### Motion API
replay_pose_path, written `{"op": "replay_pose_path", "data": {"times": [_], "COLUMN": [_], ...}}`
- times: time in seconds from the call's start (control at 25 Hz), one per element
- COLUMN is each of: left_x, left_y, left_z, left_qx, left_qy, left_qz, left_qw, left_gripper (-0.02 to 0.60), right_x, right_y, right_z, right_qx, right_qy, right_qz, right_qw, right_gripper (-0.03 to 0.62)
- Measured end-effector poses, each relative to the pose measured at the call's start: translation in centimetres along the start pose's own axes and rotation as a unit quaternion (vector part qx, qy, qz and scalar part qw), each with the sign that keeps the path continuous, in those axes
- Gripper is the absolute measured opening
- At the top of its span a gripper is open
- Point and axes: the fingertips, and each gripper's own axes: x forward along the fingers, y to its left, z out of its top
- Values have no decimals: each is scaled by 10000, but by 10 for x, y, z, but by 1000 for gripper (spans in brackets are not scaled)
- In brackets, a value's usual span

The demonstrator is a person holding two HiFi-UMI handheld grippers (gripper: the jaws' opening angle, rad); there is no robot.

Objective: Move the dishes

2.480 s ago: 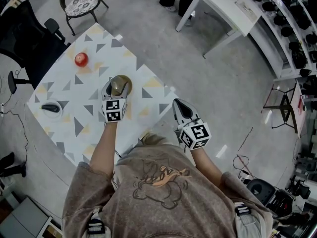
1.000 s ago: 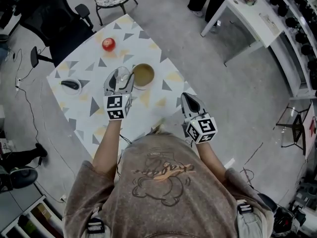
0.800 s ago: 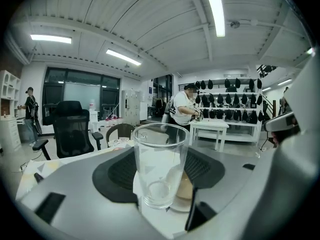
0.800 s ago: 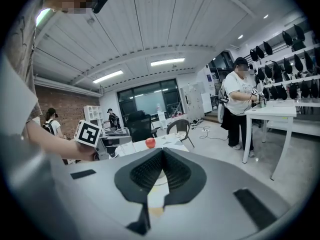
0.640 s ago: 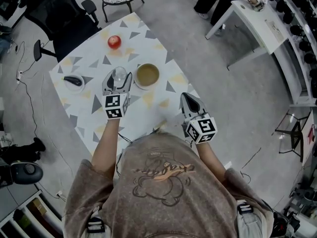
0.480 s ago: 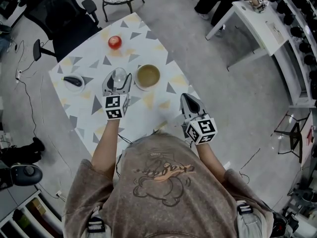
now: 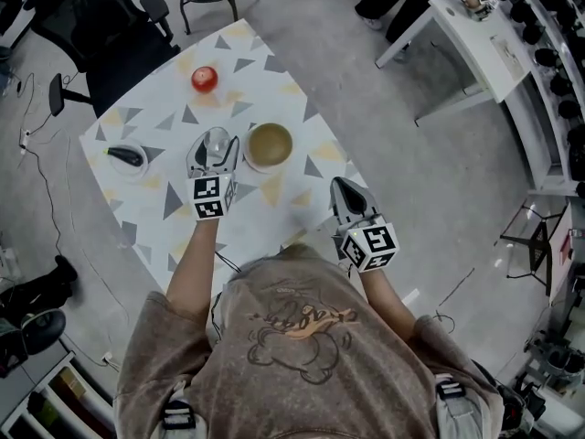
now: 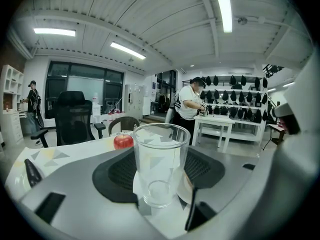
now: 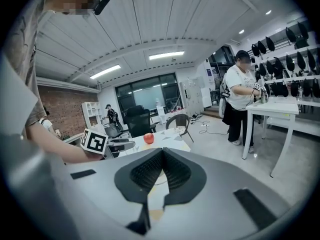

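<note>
Patterned table (image 7: 137, 218), open workroom: bowl (image 7: 269, 144), small dish (image 7: 126, 156) and apple (image 7: 205, 79) stand on it. Left gripper (image 7: 215, 149) grasps clear glass (image 8: 160, 159), upright, just beside bowl. Right gripper (image 7: 343, 190) clenched, empty, near table's edge. Progress, by judgement: glass mid-move; bowl and small dish left to move.

grey polished floor (image 7: 393, 144); white square table with triangle pattern (image 7: 146, 199); long white desk (image 7: 475, 44); black office chair (image 7: 101, 35); red brick wall (image 9: 65, 111); large dark windows (image 8: 85, 86); ceiling strip lights (image 8: 222, 4).
</note>
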Motion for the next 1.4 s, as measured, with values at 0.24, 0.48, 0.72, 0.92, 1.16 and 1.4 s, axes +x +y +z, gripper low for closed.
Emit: {"op": "replay_pose_path", "data": {"times": [0.24, 0.48, 0.72, 0.92, 1.16, 1.4], "left_x": [16, 27, 30, 28, 28, 16], "left_y": [4, 6, 5, 3, 2, -1], "left_z": [-20, -34, -33, -34, -27, -17], "left_qx": [-23, -51, -39, -45, -85, -115], "left_qy": [184, 286, 213, 169, 118, 13], "left_qz": [33, 70, 104, 139, 107, 140], "left_qw": [9998, 9996, 9997, 9998, 9998, 9998], "left_gripper": [288, 288, 290, 289, 290, 290], "right_x": [3, 4, 4, 5, 5, 2], "right_y": [-8, -12, -13, -13, -11, -10], "right_z": [-6, -11, -12, -13, -10, -7], "right_qx": [40, 57, 42, 53, 58, 55], "right_qy": [129, 227, 276, 282, 232, 126], "right_qz": [-89, -145, -185, -175, -149, -134], "right_qw": [9999, 9996, 9994, 9994, 9996, 9998], "right_gripper": [2, 2, 2, 2, 2, 2]}}
